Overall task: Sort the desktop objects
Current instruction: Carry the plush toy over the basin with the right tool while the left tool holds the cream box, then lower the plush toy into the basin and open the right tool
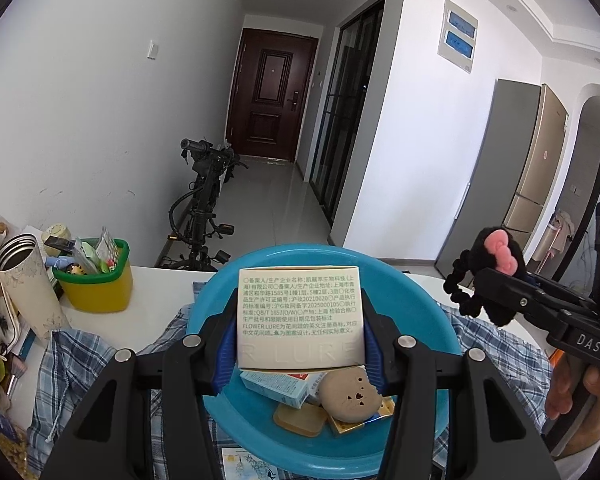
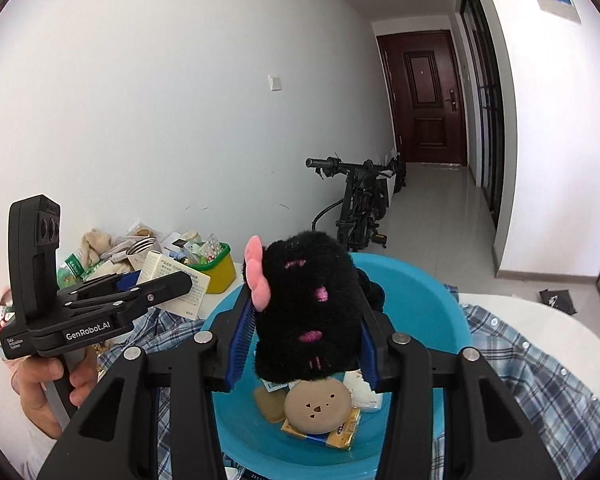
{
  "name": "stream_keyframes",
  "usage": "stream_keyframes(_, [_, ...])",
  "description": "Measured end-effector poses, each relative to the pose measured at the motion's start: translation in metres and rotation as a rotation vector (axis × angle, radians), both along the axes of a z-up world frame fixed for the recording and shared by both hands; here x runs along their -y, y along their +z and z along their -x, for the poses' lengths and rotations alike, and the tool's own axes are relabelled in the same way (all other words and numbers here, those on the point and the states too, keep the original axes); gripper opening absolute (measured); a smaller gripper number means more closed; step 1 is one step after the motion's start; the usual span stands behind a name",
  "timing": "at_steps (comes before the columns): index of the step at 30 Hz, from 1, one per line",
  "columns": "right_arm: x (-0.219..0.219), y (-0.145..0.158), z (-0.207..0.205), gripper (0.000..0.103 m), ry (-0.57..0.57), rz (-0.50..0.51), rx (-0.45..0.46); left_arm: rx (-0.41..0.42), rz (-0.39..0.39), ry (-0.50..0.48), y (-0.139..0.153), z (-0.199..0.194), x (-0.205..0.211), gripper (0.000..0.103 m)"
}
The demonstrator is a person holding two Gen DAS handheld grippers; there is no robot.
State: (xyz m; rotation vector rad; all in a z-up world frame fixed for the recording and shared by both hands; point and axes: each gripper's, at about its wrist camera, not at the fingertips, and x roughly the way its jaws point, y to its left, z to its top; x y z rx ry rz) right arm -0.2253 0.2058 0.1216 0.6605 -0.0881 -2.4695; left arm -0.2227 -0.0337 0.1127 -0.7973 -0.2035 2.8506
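My left gripper point(image 1: 300, 328) is shut on a cream cardboard box point(image 1: 299, 316) with green print, held above a blue plastic basin point(image 1: 432, 312). My right gripper point(image 2: 304, 320) is shut on a black plush toy point(image 2: 308, 304) with a pink bow, also over the basin point(image 2: 428, 304). In the basin lie a round tan bear-face item point(image 1: 350, 396), a light blue carton point(image 1: 276, 386) and yellow packets point(image 1: 300, 420). The right gripper with the toy shows at the right of the left wrist view point(image 1: 496, 276); the left gripper with the box shows at the left of the right wrist view point(image 2: 172, 284).
A yellow bin with a green rim point(image 1: 96, 284), full of small items, stands at the table's far left beside a steel-rimmed tumbler point(image 1: 24, 280). A blue plaid shirt point(image 1: 80, 360) lies under the basin. Clutter piles at the left edge. A folded bike point(image 1: 204, 208) stands beyond the table.
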Motion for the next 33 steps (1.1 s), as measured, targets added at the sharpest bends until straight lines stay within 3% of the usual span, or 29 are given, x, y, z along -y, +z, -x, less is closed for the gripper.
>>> stream_keyframes(4, [-0.001, -0.007, 0.007, 0.044, -0.006, -0.01, 0.016, 0.007, 0.023, 0.002, -0.003, 0.003, -0.005, 0.054])
stream_keyframes(11, [-0.007, 0.01, -0.005, 0.046, -0.042, -0.059, -0.051, 0.011, 0.045, 0.015, -0.007, 0.006, -0.01, 0.054])
stream_keyframes(18, [0.0, 0.002, 0.003, 0.044, -0.036, -0.07, -0.022, 0.003, 0.097, -0.001, -0.011, 0.007, -0.024, 0.054])
stream_keyframes(33, [0.005, -0.003, 0.004, 0.044, -0.035, -0.087, -0.002, -0.004, 0.101, 0.016, -0.014, 0.008, -0.024, 0.054])
